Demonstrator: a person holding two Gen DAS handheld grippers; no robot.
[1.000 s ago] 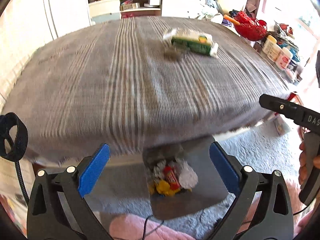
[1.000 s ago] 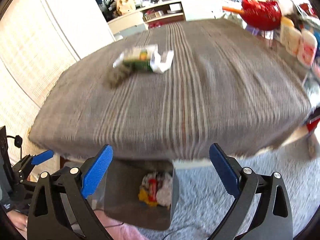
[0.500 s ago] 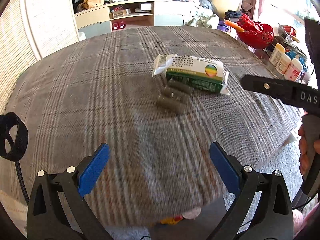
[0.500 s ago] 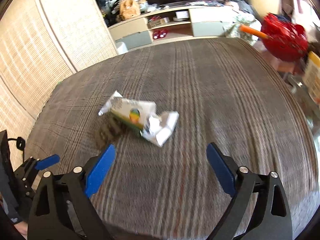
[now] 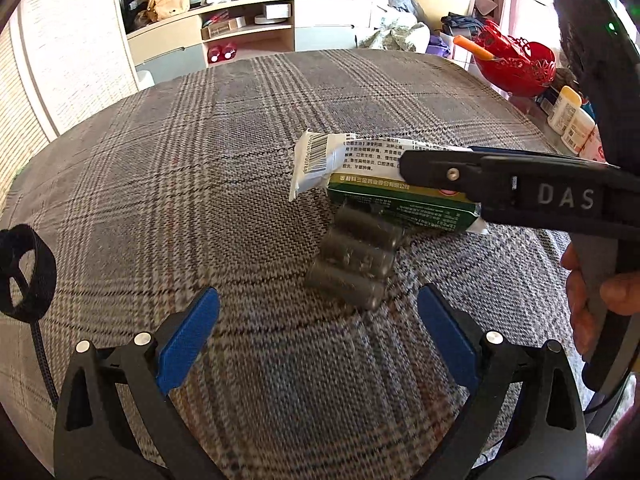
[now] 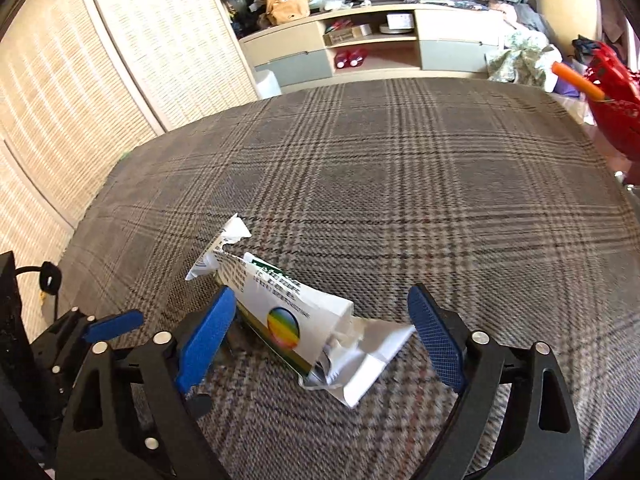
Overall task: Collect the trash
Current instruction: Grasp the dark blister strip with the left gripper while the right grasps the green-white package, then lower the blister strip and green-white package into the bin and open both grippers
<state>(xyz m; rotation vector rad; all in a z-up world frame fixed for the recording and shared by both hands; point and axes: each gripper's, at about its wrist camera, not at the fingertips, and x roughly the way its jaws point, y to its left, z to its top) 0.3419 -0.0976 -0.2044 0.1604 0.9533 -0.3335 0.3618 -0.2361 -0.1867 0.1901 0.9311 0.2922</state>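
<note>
1. Trash item one: a torn white-and-green carton (image 6: 280, 316) lies on its side on the plaid-covered counter (image 6: 400, 184), open end with ragged flaps facing the right wrist camera.
2. Trash item two: a grey blister strip (image 5: 356, 258) of three rounded cells lies on the cloth, touching the carton's near long edge in the left wrist view.
3. Right hand-held gripper (image 6: 320, 332): jaws wide apart, straddling the carton. The left blue pad (image 6: 206, 334) sits just beside the carton's side; whether it touches cannot be told. The right pad stands clear of the torn flap. Nothing is clamped.
4. Left hand-held gripper (image 5: 318, 340): jaws wide apart, holding nothing, low over the cloth just short of the blister strip.
5. Open room: bare cloth extends beyond the carton to the far counter edge. A red basket (image 5: 516, 60) and white bottles (image 5: 570, 118) stand off the right edge, well apart from the carton.
</note>
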